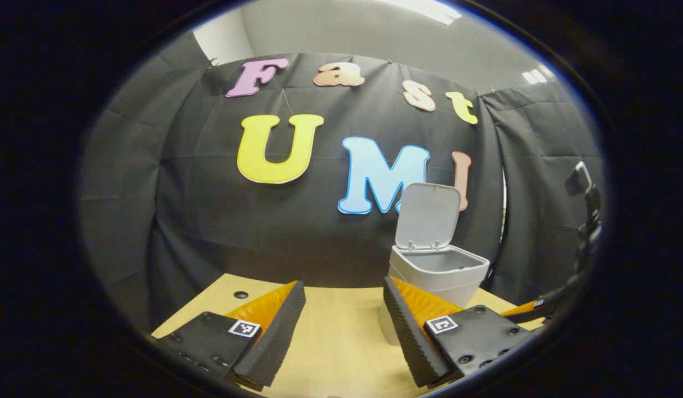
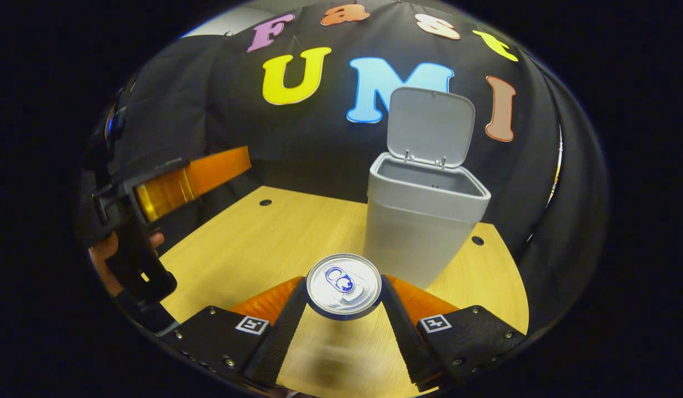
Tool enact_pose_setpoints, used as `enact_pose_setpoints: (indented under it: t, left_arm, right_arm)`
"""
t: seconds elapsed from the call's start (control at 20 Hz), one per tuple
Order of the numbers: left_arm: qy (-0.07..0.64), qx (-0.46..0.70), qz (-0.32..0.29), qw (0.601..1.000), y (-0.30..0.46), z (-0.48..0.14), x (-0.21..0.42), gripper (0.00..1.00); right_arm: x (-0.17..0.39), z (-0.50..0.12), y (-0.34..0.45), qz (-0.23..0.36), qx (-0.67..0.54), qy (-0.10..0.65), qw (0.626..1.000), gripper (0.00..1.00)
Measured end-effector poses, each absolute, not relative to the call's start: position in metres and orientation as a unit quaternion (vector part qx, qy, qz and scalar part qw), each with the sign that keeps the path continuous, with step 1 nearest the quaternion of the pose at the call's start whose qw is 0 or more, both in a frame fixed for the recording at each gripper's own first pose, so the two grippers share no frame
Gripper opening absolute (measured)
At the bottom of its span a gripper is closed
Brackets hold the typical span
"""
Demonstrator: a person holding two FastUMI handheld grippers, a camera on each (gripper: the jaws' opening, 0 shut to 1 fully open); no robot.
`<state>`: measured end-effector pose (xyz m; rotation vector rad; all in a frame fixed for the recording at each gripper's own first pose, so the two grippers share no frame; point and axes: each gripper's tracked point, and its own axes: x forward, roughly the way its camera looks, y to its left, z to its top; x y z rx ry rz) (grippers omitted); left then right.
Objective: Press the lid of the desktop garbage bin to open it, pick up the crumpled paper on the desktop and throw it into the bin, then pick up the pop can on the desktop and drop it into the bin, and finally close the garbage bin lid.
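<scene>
I logged, largest first: the desk [image 2: 236,249]; the bin [image 2: 418,232] at its far side, lid [image 2: 429,127] raised upright; my left tool [image 1: 344,326], released and empty above the desk; my right tool [image 2: 344,326], clenched on the pop can [image 2: 344,286] just before the bin.

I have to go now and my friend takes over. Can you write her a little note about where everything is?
Right gripper: shut on the pop can, held upright above the table, short of the bin.
Left gripper: open, holding nothing, off to the bin's left.
Bin lid: up, bin open.
Crumpled paper: can't be seen on the table; probably already in the bin.
Left to do: drop the can in, then close the lid.
</scene>
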<state>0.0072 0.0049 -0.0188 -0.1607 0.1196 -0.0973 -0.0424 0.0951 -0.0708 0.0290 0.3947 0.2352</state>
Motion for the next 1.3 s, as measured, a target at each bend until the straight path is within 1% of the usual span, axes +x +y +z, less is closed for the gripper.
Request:
enact_pose_setpoints:
  t: [0.05,0.1,0.15,0.2,0.3,0.6,0.95,1.3]
  left_arm:
    - [0.062,-0.084,-0.043,0.994,0.006,-0.019,0.008,0.93]
    - [0.065,-0.086,-0.035,0.994,0.008,-0.020,0.007,0.95]
    - [0.069,-0.088,-0.025,0.993,0.010,-0.021,0.007,0.93]
    - [0.073,-0.091,-0.016,0.993,0.012,-0.022,0.005,0.96]
    - [0.073,-0.101,-0.004,0.992,0.012,-0.020,0.001,0.94]
    - [0.072,-0.101,0.031,0.992,0.014,-0.013,-0.017,0.95]
    - [0.073,-0.089,0.044,0.992,0.018,-0.008,-0.034,0.96]
    - [0.075,-0.070,0.035,0.994,0.015,-0.010,-0.040,0.95]
  right_arm:
    - [-0.039,-0.059,0.091,0.117,0.011,0.181,0.976,0.83]
    - [-0.035,-0.050,0.087,0.118,0.009,0.168,0.979,0.83]
    - [-0.032,-0.040,0.083,0.120,0.008,0.158,0.980,0.84]
    - [-0.031,-0.032,0.080,0.122,0.010,0.150,0.981,0.83]
    - [-0.028,-0.016,0.071,0.125,0.014,0.133,0.983,0.83]
    - [-0.013,0.021,0.036,0.116,0.004,0.084,0.990,0.83]
    - [0.020,0.059,0.002,0.079,-0.026,0.024,0.996,0.84]
    - [0.070,0.066,-0.025,0.032,-0.067,-0.007,0.997,0.83]
